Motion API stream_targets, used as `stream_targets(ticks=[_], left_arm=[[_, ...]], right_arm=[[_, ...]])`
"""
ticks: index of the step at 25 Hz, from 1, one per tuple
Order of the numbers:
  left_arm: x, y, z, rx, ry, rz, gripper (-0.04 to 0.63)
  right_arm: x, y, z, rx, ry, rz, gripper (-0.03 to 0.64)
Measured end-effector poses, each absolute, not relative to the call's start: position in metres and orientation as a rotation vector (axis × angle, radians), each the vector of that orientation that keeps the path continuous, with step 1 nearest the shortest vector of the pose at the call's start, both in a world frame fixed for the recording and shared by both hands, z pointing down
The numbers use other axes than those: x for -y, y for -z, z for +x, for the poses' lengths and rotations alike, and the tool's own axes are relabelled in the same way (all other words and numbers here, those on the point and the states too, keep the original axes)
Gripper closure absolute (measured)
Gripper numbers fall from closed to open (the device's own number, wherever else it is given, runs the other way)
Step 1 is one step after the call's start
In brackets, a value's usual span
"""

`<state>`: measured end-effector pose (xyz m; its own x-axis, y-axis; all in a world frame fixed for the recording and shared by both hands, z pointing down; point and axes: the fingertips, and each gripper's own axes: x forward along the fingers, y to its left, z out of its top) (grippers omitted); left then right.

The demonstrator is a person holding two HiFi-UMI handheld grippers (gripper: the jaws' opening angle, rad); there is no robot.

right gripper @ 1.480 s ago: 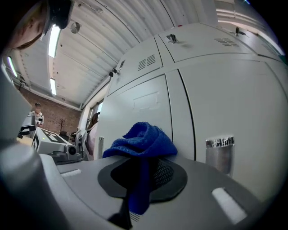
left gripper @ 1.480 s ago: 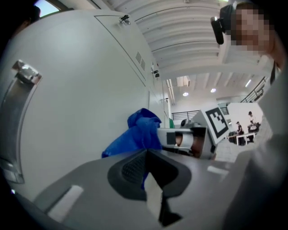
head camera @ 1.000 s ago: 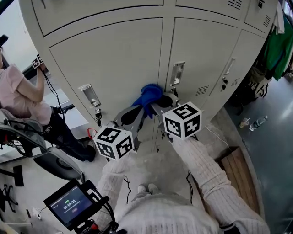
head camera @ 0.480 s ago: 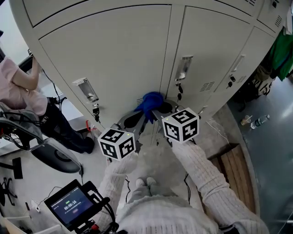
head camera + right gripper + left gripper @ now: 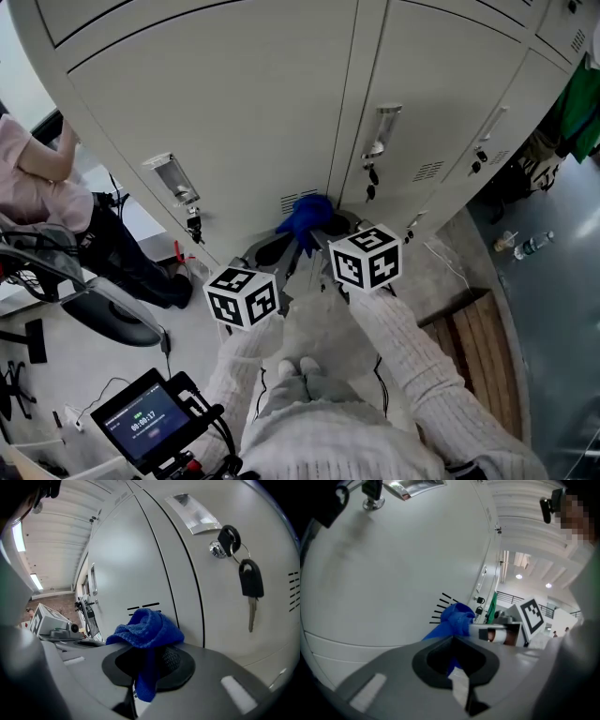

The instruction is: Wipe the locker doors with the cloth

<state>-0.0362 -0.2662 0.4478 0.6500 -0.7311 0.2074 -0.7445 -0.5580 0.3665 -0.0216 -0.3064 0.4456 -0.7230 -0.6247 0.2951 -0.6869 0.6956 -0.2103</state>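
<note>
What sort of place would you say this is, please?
Probably a staff locker or changing area: a bank of grey metal lockers, a key hanging in one lock, and green clothing hung beside them.

A workplace locker area. Pale grey metal locker doors [image 5: 234, 122] with keys [image 5: 248, 581] in their locks stand on a concrete floor [image 5: 553, 309]; green garments [image 5: 586, 103] hang beside them.

Timer digits, seemingly 00:00:17, on the small screen [image 5: 145, 422] at lower left of the head view.
</note>
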Motion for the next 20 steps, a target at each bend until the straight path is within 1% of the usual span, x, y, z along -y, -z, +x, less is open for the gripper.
stream_targets(ticks=[11,20], left_arm=[[0.266,-0.440,-0.023,1.116,-0.102,2.514,0.591],[0.233,-0.395,-0.038,1.121,-0.063,2.653,0.589]], right_arm=[[0.310,-0.448,-0.009,2.694,-0.488,1.123,0.566],[0.274,-0.392,-0.021,2.808,-0.341,1.090,0.566]])
